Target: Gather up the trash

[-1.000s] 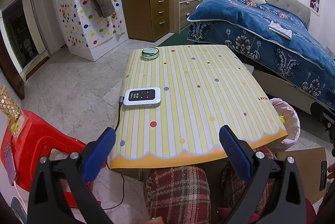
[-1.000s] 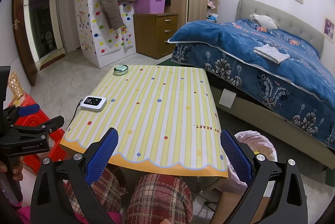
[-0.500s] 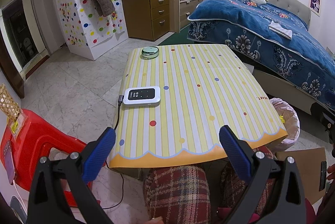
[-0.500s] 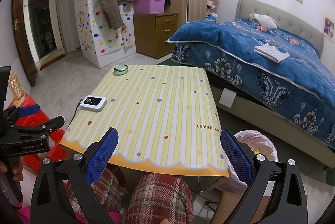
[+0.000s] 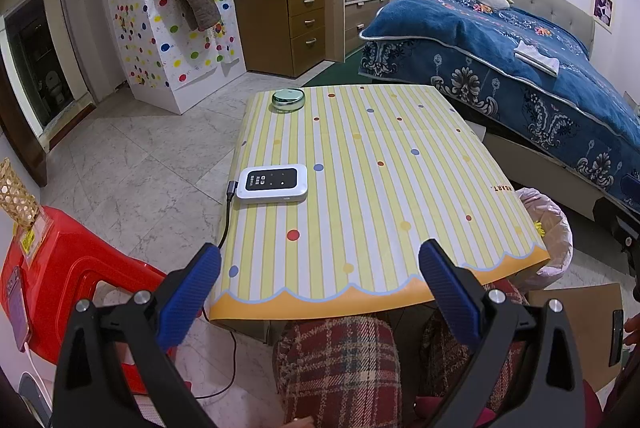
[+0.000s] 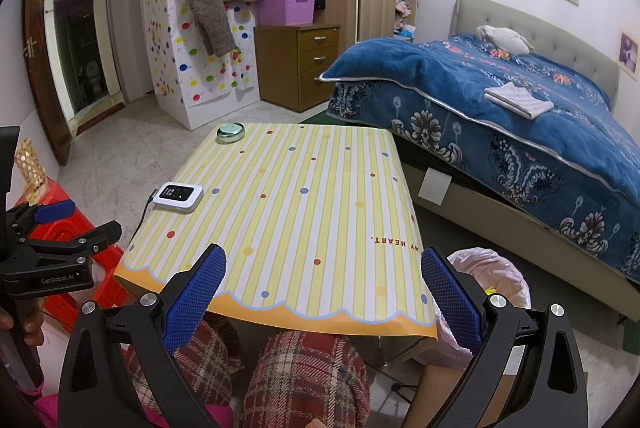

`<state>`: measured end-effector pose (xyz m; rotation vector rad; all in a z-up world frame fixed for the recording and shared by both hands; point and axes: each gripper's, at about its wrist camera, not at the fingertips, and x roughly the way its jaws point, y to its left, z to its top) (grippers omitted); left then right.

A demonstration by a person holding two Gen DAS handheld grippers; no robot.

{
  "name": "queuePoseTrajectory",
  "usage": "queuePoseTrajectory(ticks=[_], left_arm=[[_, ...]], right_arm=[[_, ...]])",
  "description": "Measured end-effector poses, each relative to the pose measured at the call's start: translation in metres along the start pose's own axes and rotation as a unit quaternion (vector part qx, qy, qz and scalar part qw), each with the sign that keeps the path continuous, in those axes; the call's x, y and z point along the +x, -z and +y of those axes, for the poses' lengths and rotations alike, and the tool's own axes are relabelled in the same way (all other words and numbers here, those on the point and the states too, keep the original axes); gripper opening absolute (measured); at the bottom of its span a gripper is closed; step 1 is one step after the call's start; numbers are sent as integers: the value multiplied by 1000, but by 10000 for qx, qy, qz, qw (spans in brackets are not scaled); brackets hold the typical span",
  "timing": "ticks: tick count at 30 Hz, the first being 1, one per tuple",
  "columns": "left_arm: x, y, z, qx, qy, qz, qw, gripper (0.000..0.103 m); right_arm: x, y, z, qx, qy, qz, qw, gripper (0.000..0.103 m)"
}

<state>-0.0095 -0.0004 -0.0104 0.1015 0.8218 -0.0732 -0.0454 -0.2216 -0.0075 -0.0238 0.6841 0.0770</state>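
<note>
A trash bin lined with a pink bag stands on the floor at the table's right front corner; it also shows in the right wrist view. No loose trash shows on the striped yellow table. My left gripper is open and empty, held before the table's near edge. My right gripper is open and empty, also at the near edge. The left gripper shows at the left of the right wrist view.
A white pocket device with a cable and a round green tin lie on the table. A red stool stands left, a blue bed right. My plaid-clad knees are under the table edge.
</note>
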Motion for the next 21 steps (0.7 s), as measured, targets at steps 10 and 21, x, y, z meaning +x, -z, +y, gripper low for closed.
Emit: queuePoseTrajectory(ticks=[10,21], left_arm=[[0,2,1,-60,-57,-31,10000,96],[13,0,-6,-3,46,78,10000,96]], right_arm=[[1,1,-1,35,-7,-7,10000,97],[17,15,-40,366,240,-46,9990,96]])
